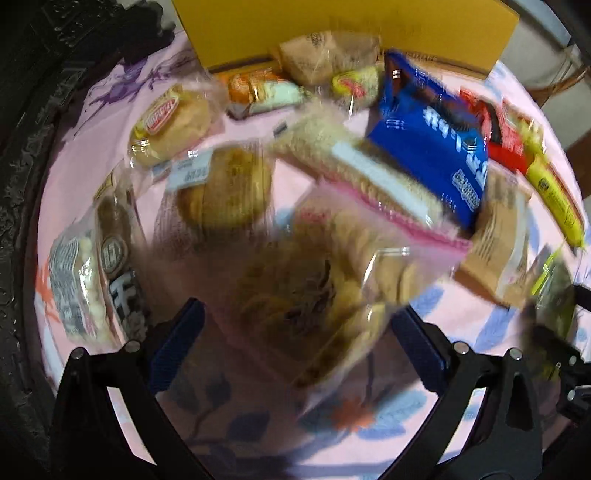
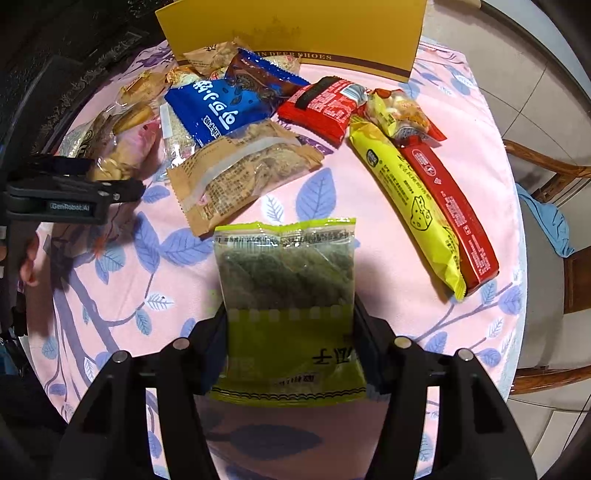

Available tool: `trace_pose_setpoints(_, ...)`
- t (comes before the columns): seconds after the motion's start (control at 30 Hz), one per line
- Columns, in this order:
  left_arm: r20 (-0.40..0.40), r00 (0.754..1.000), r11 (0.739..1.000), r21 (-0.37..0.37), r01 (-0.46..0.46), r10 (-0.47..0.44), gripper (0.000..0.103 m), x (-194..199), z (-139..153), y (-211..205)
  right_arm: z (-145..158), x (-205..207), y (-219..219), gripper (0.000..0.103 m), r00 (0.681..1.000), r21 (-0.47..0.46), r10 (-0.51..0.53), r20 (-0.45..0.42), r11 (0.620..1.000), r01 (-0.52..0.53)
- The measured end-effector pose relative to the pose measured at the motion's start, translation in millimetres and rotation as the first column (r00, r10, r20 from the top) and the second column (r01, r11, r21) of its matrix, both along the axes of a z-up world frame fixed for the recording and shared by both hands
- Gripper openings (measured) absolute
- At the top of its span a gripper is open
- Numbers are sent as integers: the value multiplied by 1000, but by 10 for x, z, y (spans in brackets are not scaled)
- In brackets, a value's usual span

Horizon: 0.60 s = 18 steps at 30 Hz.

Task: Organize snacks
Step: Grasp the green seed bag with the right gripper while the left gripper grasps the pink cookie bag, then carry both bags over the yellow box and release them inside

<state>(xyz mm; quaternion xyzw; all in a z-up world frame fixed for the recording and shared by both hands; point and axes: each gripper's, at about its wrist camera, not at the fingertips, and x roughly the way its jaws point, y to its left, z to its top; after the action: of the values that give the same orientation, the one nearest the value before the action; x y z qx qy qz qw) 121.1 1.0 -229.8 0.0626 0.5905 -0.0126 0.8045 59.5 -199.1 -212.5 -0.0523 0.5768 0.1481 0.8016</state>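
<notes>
In the right wrist view my right gripper [image 2: 290,332] is shut on a green snack pack [image 2: 288,273], its pads pressed against both side edges, above the pink floral tablecloth [image 2: 332,192]. The left wrist view is blurred by motion. There my left gripper [image 1: 297,347] stands open and wide, pointing down over a clear pink-edged pack of biscuits [image 1: 317,280] that lies between its fingers without being pinched. Behind it the pile holds a blue packet [image 1: 436,155], round buns [image 1: 173,122] and a brown packet [image 1: 495,236]. A yellow box [image 2: 295,33] stands at the back.
A red packet [image 2: 321,107], a long yellow bar [image 2: 410,210] and a long red bar [image 2: 454,210] lie to the right of the pile. The left gripper's black housing [image 2: 66,199] is at the left. Dark carved furniture [image 1: 26,147] borders the left; a wooden chair [image 2: 550,173] stands off the right edge.
</notes>
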Motion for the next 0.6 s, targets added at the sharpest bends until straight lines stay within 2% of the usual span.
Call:
trace_pose_setpoints(0.1, 4, 999, 997, -63, -47, 48, 98, 47, -15, 79, -2, 7, 24, 61, 1000, -10, 5, 3, 1000, -5)
trace_pose_setpoints(0.13, 19, 998, 996, -74, -53, 54, 89, 47, -6, 83, -1, 8, 26, 61, 1000, -11, 5, 4, 1000, -5)
trace_pose_setpoints(0.23, 43, 998, 996, -79, -37, 41, 73, -1, 37, 24, -2, 12, 6, 60, 1000, -4, 5, 6, 1000, -5)
trace_pose_setpoints(0.33, 46, 997, 990, -135, -50, 56, 64, -118, 115, 29, 13, 29, -31, 58, 1000, 24, -10, 7, 1000, 10)
trace_pose_setpoints(0.6, 82, 993, 964, -257, -64, 87, 62, -432, 492, -20, 282, 31, -45, 58, 998, 64, -17, 58, 998, 13)
